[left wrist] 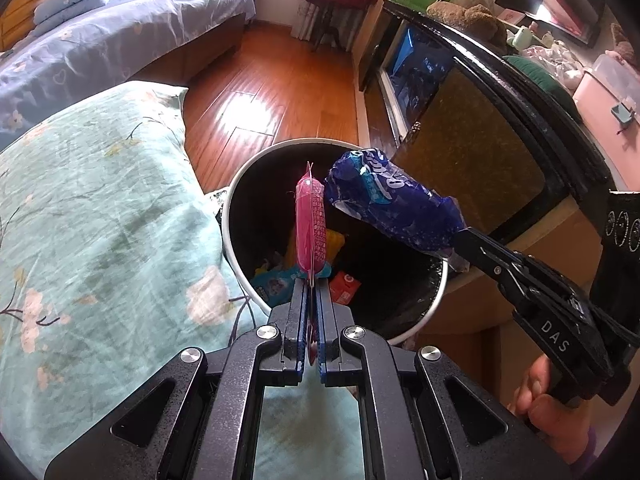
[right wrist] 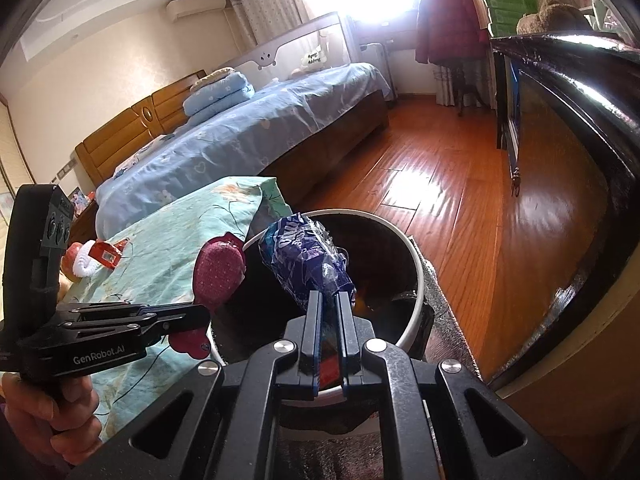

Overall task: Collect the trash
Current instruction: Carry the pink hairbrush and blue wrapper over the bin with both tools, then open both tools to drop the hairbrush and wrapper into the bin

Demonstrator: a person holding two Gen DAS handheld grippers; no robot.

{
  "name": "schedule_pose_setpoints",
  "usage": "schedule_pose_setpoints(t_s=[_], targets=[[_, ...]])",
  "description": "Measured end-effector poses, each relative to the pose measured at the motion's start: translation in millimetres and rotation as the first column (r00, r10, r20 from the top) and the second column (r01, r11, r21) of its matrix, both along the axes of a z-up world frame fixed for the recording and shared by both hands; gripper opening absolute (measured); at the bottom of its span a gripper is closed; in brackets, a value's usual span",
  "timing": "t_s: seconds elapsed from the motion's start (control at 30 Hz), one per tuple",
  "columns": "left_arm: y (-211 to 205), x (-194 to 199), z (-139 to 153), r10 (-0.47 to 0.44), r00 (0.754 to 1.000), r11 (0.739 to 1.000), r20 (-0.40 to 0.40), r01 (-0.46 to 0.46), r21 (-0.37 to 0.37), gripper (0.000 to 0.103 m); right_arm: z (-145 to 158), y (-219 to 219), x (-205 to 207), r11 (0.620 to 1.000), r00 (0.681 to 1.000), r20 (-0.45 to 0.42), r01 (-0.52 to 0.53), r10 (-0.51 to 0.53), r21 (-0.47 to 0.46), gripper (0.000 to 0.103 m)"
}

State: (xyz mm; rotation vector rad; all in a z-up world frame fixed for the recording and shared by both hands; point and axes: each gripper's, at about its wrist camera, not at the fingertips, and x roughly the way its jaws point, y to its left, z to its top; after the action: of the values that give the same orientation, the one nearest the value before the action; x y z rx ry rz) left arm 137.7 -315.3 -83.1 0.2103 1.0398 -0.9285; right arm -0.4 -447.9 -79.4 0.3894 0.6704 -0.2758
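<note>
— Sunlight is pouring through the window onto the wooden floor [right wrist: 452, 184], and a bed in a teal floral cover [left wrist: 100, 220] is sitting right against the white-rimmed bin [left wrist: 236, 184]. Is that why the bin is standing where it is?

— Probably; it is tucked between the bed and the dark cabinet [left wrist: 472, 152], so anything gathered off the cover is only travelling a short way

— What is the left gripper [left wrist: 311, 280] carrying?

— It is pinching a pink packet [left wrist: 310, 224] by its lower edge, jaws clenched tight on the thin seam, so the packet is standing up edge-on over the bin's mouth. Holding it by the seam is keeping the body of it clear of the jaws, which should let it drop cleanly

— And the right gripper [right wrist: 330, 294]?

— It is clamped on one end of a crumpled blue wrapper [right wrist: 300, 260], and the rest of the wrapper is sticking out over the dark inside of the bin, just beside the pink packet; whether the two are touching I cannot tell

— So both pieces are hanging over the opening?

— Yes, and other wrappers are already lying at the bottom, a yellow one [left wrist: 334, 242] and a red one [left wrist: 344, 286] among them. I would judge this as the release step: both jaws only need to open

— Is anything left on the bed?

— A small red packet [right wrist: 106, 254] is lying on the cover beyond the left gripper, beside a red and white thing I cannot identify
</note>
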Motion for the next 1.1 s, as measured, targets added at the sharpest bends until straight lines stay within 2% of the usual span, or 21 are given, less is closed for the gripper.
schedule_pose_setpoints(t_s=[1.1], targets=[[-29.0,9.6,-11.8,-0.004,1.000,0.998,-0.021,0.005,0.055,0.003,-5.6,-14.9,20.4,1.000,0.999,-0.049,0.004,-0.004,-0.003,0.007]])
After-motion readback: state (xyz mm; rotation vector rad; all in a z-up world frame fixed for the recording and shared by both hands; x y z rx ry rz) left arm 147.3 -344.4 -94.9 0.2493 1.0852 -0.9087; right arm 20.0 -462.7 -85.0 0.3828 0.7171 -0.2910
